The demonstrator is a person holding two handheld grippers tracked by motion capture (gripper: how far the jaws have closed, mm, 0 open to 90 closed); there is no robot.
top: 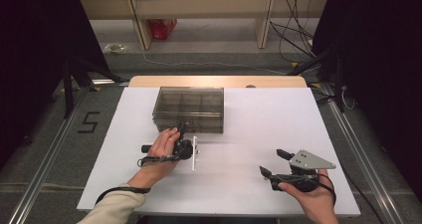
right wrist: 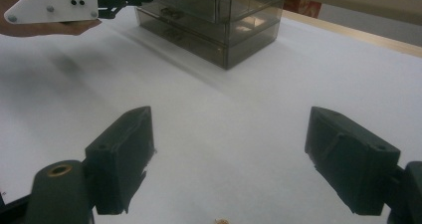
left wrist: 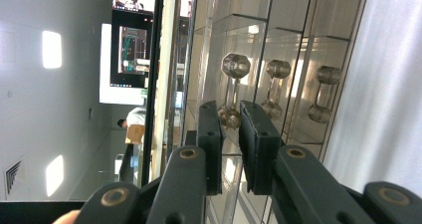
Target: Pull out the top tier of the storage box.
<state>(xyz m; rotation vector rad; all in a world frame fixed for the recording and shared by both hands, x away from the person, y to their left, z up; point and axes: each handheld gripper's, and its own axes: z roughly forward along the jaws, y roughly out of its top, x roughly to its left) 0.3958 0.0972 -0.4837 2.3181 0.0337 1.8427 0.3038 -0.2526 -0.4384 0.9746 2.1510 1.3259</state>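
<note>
A smoky clear drawer box (top: 189,107) stands at the back middle of the white table (top: 259,129). My left gripper (top: 180,130), turned on its side, reaches the box's front. In the left gripper view the left gripper (left wrist: 230,110) has its jaws nearly together around the near knob of a clear dumbbell-shaped drawer handle (left wrist: 231,89). Two more handles (left wrist: 274,87) sit beside it. My right gripper (top: 273,163) hovers over the front right of the table. In the right gripper view the right gripper (right wrist: 230,122) is wide open with only bare table between its jaws, and the box (right wrist: 219,20) lies ahead.
A wooden strip (top: 219,81) edges the table's far side. Beyond it are shelf legs, a red box (top: 162,28) on the floor and loose cables (top: 293,30). Dark curtains flank both sides.
</note>
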